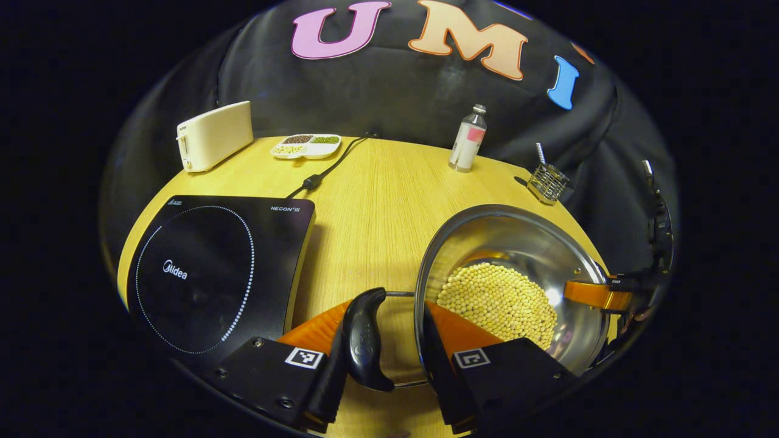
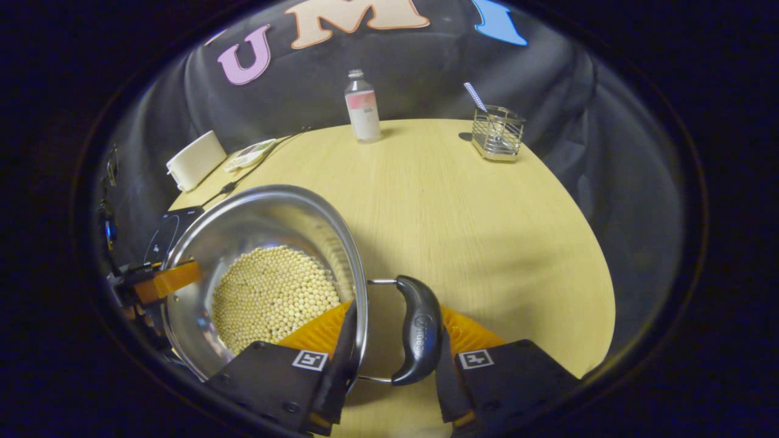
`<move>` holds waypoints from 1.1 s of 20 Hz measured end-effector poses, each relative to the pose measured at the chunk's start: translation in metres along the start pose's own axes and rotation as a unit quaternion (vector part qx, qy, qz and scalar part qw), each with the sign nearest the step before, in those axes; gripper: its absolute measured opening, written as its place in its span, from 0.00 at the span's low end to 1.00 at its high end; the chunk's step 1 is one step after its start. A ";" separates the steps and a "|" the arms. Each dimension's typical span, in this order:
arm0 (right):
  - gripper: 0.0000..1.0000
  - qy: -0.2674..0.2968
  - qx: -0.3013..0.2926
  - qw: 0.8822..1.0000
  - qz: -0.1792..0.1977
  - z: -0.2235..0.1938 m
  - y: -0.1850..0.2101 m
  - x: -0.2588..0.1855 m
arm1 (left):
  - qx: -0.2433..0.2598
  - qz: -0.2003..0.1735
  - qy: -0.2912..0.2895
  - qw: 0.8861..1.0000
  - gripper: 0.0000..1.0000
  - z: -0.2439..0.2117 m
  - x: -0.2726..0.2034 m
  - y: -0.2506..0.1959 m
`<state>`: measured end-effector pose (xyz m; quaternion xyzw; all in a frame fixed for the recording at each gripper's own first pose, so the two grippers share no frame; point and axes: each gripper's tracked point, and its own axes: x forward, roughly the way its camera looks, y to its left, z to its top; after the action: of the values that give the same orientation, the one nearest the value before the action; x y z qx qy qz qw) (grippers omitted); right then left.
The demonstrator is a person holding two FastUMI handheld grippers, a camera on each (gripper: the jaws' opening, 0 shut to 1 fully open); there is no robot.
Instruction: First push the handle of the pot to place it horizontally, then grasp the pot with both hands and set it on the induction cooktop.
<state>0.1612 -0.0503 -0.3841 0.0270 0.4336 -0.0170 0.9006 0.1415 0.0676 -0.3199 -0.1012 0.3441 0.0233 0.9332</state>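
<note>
A steel pot (image 1: pixel 505 237) holding yellow beans (image 1: pixel 499 301) is right of the black induction cooktop (image 1: pixel 213 267) on the wooden table (image 1: pixel 377 201). My left gripper (image 1: pixel 388 307) is shut across the pot's near side. One finger presses the outside of the black handle (image 1: pixel 365 340), the other the inside of the wall. In the right gripper view, my right gripper (image 2: pixel 395 310) clamps the opposite handle (image 2: pixel 420 331) and the pot (image 2: pixel 268 219) wall the same way. Each gripper shows at the far rim in the other's view: right gripper (image 1: pixel 602 295), left gripper (image 2: pixel 164 280).
A cream toaster (image 1: pixel 213 135) and a divided dish (image 1: pixel 306 146) stand at the table's far left. The cooktop's cable (image 1: pixel 328 167) runs toward the back. A bottle (image 1: pixel 467 140) and a wire holder (image 1: pixel 548 181) stand at the far right edge.
</note>
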 end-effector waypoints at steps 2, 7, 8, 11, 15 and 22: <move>0.59 0.000 0.002 1.000 0.000 -0.001 0.001 0.000 | 0.001 -0.001 0.000 1.000 0.65 0.001 0.000 0.000; 0.59 -0.003 -0.002 1.000 0.003 0.001 -0.001 0.001 | -0.009 0.006 0.000 1.000 0.65 0.000 -0.001 -0.001; 0.59 -0.002 -0.002 1.000 0.003 0.000 -0.001 0.000 | -0.010 0.008 0.003 1.000 0.63 -0.002 -0.002 -0.002; 0.58 0.001 -0.005 1.000 0.008 -0.001 -0.007 -0.004 | -0.013 0.013 0.008 1.000 0.63 -0.005 -0.007 -0.008; 0.58 -0.008 -0.001 1.000 0.005 0.006 -0.015 -0.015 | -0.006 0.010 -0.004 1.000 0.62 0.004 -0.016 -0.019; 0.58 -0.016 0.008 1.000 -0.015 0.023 0.014 -0.053 | -0.007 -0.011 -0.005 1.000 0.62 0.032 -0.044 -0.001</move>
<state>0.1463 -0.0373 -0.3279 0.0271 0.4191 -0.0342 0.9069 0.1282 0.0748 -0.2674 -0.1109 0.3381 0.0162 0.9344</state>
